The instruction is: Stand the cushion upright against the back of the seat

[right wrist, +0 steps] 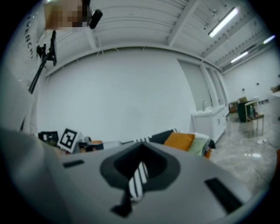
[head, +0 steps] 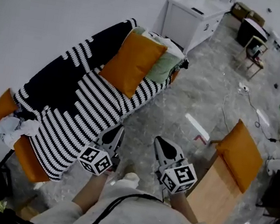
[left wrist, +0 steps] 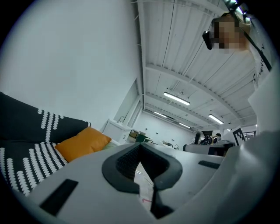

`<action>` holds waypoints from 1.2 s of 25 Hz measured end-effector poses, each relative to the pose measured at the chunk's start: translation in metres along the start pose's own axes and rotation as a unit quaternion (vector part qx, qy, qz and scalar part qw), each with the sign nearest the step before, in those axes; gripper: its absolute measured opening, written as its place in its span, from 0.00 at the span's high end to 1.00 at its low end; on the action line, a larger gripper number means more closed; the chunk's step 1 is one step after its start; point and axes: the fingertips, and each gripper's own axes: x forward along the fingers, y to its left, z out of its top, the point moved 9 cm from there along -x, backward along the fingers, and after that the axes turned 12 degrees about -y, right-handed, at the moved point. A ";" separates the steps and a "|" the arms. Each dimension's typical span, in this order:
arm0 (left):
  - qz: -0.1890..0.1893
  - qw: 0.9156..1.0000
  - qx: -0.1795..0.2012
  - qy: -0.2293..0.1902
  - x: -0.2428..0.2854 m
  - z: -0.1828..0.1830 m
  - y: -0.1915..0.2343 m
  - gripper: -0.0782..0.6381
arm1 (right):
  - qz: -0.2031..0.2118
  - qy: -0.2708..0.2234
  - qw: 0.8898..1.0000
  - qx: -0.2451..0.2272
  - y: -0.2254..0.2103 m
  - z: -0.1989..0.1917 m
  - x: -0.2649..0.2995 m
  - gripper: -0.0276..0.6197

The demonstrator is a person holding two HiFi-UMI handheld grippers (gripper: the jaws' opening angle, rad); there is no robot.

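The orange cushion [head: 132, 63] is found on the sofa [head: 25, 156], toward its far end, over the black-and-white striped blanket [head: 77, 109] by which the seat and back are covered. It is seen propped at a slant, its upper edge laid toward the sofa's back by the wall [head: 52, 0] and its lower edge out on the seat. Its broad face is turned up and out toward the room. Its long axis appears to run roughly along the sofa's length, though this cannot be settled from above. A green cushion [head: 164, 65] is pressed against its far side, at the sofa's end nearest the white cabinet [head: 192, 17].

The left tongs [head: 117, 129] and the right tongs [head: 160, 140] are held side by side over the floor [head: 183, 105] in front of the sofa, well apart from the cushion and pointed roughly level. Both pairs are seen closed tip to tip, with nothing gripped between them.

A second orange cushion [head: 241, 154] is stood on a wooden chair [head: 211, 191] to the right.
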 end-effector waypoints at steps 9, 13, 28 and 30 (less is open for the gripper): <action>-0.004 1.000 -0.003 0.001 0.072 0.004 0.054 0.86 | -0.008 0.010 1.000 0.003 -0.046 -0.002 0.075 0.93; 0.003 1.000 -0.009 0.001 0.087 0.001 0.067 0.86 | -0.012 0.022 1.000 0.003 -0.058 -0.005 0.092 0.93; 0.087 0.996 0.000 -0.027 0.162 0.002 0.121 0.86 | 0.059 0.040 0.997 0.016 -0.143 -0.002 0.199 0.93; 0.096 0.995 0.005 -0.031 0.181 0.001 0.128 0.86 | 0.070 0.042 0.996 0.016 -0.161 0.001 0.217 0.93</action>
